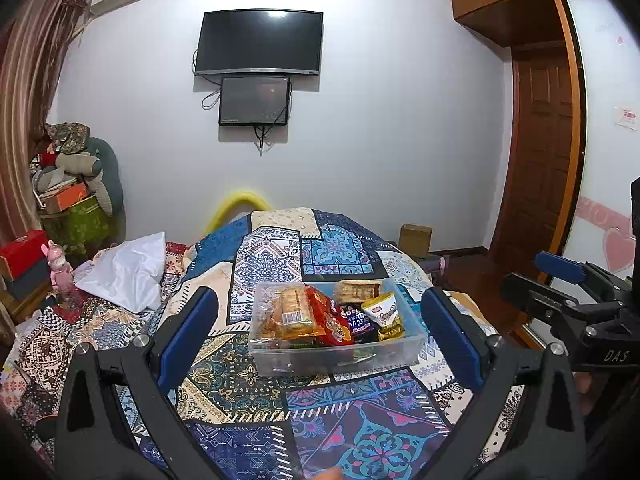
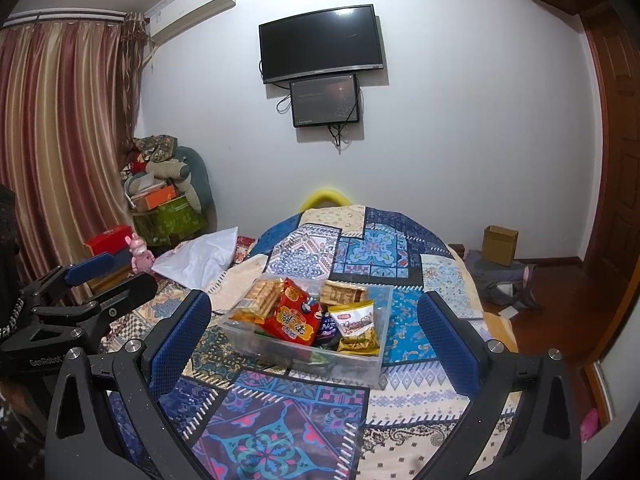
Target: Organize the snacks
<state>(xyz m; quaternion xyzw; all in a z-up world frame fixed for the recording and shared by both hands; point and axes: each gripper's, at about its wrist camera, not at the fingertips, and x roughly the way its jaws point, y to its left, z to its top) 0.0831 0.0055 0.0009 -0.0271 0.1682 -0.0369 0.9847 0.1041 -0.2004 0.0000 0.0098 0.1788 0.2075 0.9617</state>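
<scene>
A clear plastic bin [image 1: 336, 354] sits on a patchwork cloth [image 1: 256, 392] and holds several snack packs: an orange cracker pack [image 1: 294, 312], a red bag [image 1: 334, 318], a white and gold bag [image 1: 384, 314] and a wafer pack [image 1: 356, 291]. The bin shows in the right wrist view [image 2: 340, 364] with the red bag [image 2: 294, 318]. My left gripper [image 1: 320, 338] is open and empty, hovering before the bin. My right gripper [image 2: 316, 338] is open and empty, also before the bin. Each gripper shows at the other view's edge.
A white pillow [image 1: 128, 268] lies left of the cloth. Boxes and stuffed items [image 1: 72, 196] pile up at the left wall. A cardboard box [image 2: 500, 245] and a bag stand on the wooden floor at right. Two screens [image 1: 260, 44] hang on the wall.
</scene>
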